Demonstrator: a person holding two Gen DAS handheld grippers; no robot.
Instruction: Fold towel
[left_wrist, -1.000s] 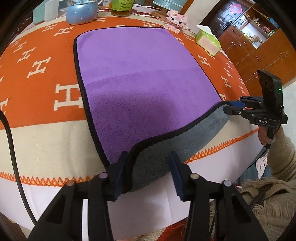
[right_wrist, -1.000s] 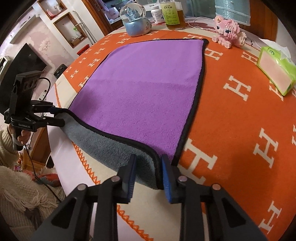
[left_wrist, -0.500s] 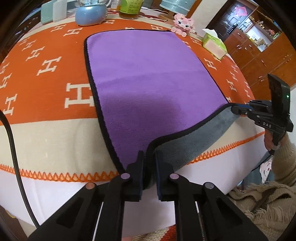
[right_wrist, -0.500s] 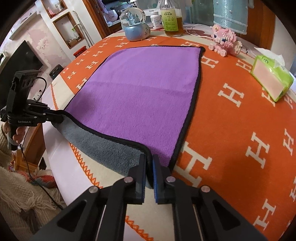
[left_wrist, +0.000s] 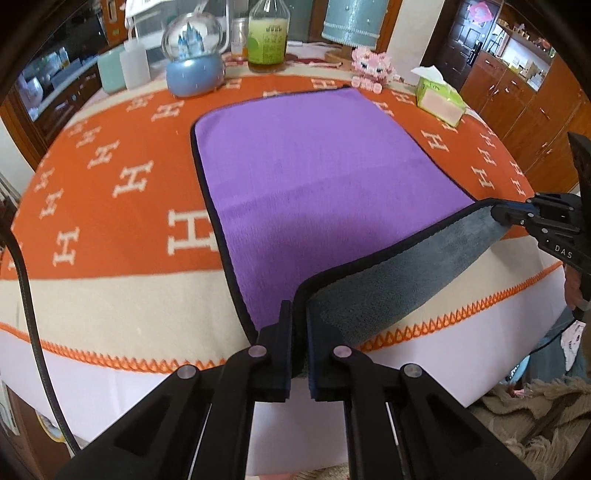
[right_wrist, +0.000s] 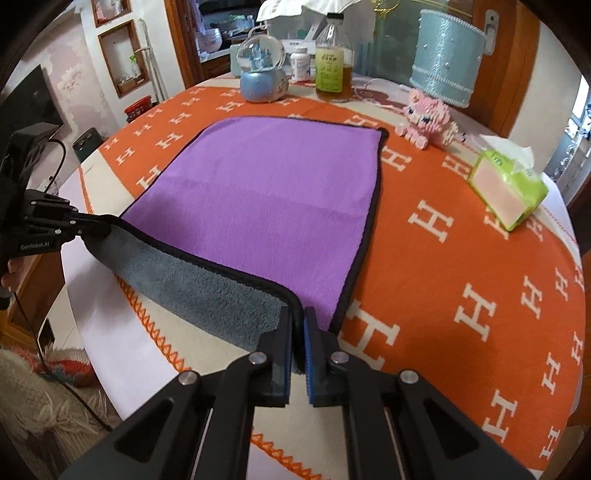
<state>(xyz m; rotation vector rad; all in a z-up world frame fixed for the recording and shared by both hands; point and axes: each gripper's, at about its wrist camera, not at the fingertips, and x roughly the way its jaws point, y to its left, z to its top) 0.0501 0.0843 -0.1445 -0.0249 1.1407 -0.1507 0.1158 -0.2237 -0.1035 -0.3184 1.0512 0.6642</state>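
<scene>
A purple towel (left_wrist: 317, 173) with a black hem and grey underside lies flat on the round table; it also shows in the right wrist view (right_wrist: 266, 192). Its near edge is lifted, and the grey underside (left_wrist: 399, 273) hangs between the two grippers. My left gripper (left_wrist: 298, 314) is shut on the towel's near left corner. My right gripper (right_wrist: 298, 317) is shut on the near right corner. Each gripper appears in the other's view, the right gripper (left_wrist: 498, 214) at the right and the left gripper (right_wrist: 103, 225) at the left, pinching the hem.
An orange tablecloth (left_wrist: 122, 206) with white H marks covers the table. At the far side stand a snow globe (right_wrist: 262, 74), a bottle (right_wrist: 334, 62), a pink block figure (right_wrist: 428, 118), a teal lamp base (right_wrist: 447, 55) and a green tissue box (right_wrist: 509, 188).
Both grippers closed on the towel's near corners and lifted them. The near edge has risen off the table, showing more of the grey underside, and the cameras sit higher.
</scene>
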